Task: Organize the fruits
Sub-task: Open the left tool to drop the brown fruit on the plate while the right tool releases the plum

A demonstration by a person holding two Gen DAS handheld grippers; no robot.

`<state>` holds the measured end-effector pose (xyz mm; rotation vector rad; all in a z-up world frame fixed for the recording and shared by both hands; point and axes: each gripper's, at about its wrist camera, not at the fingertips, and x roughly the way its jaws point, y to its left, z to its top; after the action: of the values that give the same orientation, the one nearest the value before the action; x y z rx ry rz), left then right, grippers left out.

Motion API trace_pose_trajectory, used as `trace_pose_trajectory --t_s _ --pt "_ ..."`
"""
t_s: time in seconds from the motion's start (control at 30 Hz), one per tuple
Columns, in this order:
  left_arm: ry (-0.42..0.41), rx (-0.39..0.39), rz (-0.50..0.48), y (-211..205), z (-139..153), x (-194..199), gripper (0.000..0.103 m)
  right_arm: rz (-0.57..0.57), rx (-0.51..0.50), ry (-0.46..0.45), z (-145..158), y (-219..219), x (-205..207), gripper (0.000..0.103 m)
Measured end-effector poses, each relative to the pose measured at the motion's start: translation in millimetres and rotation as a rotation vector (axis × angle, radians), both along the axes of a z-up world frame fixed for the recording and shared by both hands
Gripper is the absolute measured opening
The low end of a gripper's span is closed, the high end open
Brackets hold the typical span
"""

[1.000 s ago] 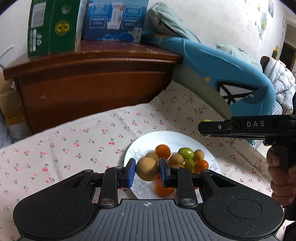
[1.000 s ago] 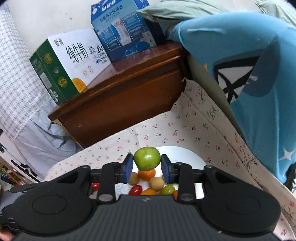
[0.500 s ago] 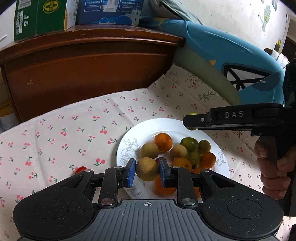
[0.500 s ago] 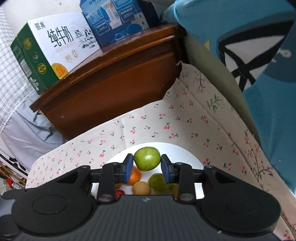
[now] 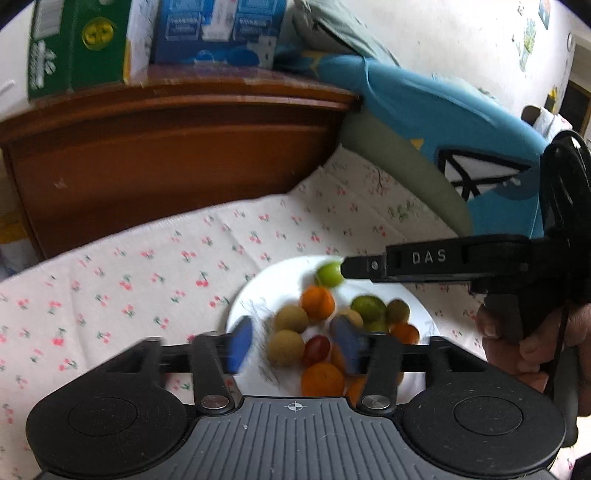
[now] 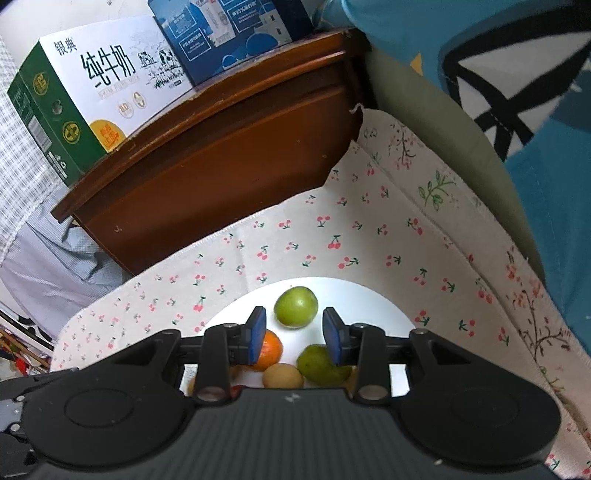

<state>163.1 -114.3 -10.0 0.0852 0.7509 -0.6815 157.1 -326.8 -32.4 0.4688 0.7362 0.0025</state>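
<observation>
Release step onto plate (image 5: 255, 295): left claw (image 5: 293, 345) just opened, brown fruit (image 5: 286, 347) freed; right claw (image 6: 295, 332) just parted, green fruit (image 6: 296, 307) freed — both to be withdrawn w/o knocking fruit.

Count from my left jaws: one white plate (image 5: 255, 291) under and ahead of them. On it, three tan round fruits: one (image 5: 286, 347) between my blue pads, one (image 5: 290, 318) just past it, one partly hidden behind my right pad. Orange ones: at least four, some cut off by my body. Green ones: four, one of them (image 5: 328, 274) at the tip of my other jaws. One red tomato (image 5: 317, 349) between my pads. Two cartons behind, one green (image 5: 79, 44), one blue (image 5: 218, 31).
</observation>
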Motion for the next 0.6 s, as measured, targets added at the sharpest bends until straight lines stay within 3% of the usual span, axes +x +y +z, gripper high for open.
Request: trace_pose_trajectory --t_s 0.13,0.6 --pt "-0.044 0.034 0.031 4 14 -3 0.078 0.006 0.0 -0.018 8 4 -4 0.035" --pt "-0.048 0.073 0.187 53 39 0 0.084 0.05 -0.018 -0.078 34 33 -34 0.04"
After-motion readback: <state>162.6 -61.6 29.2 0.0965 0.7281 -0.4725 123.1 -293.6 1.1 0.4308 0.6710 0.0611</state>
